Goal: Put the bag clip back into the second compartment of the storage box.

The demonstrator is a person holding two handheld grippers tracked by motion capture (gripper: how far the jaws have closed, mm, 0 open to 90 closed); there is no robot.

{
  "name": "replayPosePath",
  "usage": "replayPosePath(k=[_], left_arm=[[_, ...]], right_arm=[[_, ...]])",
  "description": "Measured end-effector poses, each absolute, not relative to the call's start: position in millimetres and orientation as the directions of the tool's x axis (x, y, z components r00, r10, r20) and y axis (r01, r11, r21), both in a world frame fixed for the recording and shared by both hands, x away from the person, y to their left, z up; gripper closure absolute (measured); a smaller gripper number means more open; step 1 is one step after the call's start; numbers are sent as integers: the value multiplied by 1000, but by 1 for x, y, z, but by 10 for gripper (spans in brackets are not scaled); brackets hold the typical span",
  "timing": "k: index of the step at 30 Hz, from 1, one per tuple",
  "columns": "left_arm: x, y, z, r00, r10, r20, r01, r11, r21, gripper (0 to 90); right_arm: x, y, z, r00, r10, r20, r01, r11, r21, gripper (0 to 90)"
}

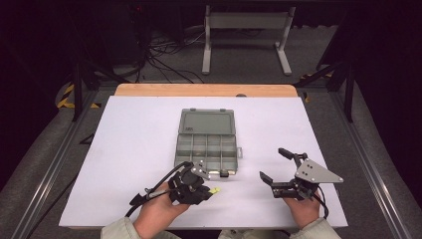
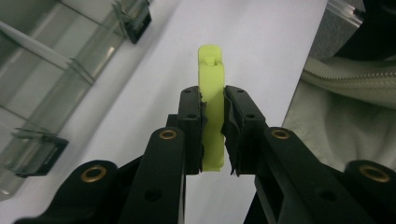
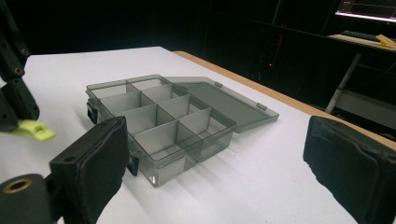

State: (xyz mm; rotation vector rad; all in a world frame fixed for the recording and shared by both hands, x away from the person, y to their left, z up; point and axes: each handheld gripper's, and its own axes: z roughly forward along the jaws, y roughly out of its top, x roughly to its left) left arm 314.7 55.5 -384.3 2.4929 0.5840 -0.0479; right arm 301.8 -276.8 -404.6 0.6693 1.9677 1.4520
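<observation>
Clip (image 2: 212, 112), yellow-green, pinched edge-on in my left claw (image 1: 203, 188), low over bench (image 1: 124, 149) just before open compartment box (image 1: 206, 149). Right claw (image 1: 272, 164) spread wide, empty. I'd keep squeeze firm, lift clear of front wall, release over one compartment.

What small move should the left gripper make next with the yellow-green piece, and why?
Probably carry it forward over the compartment box. The left gripper is shut on the yellow-green plastic piece just in front of the box, whose lid lies open and whose compartments look empty. The right gripper waits open.
</observation>
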Motion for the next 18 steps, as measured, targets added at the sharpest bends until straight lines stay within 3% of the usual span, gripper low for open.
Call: replayPosePath(k=[18], left_arm=[[334, 67, -345, 893, 435, -118, 410, -675, 614, 773]], right_arm=[[302, -277, -405, -697, 699, -161, 54, 274, 960, 78]])
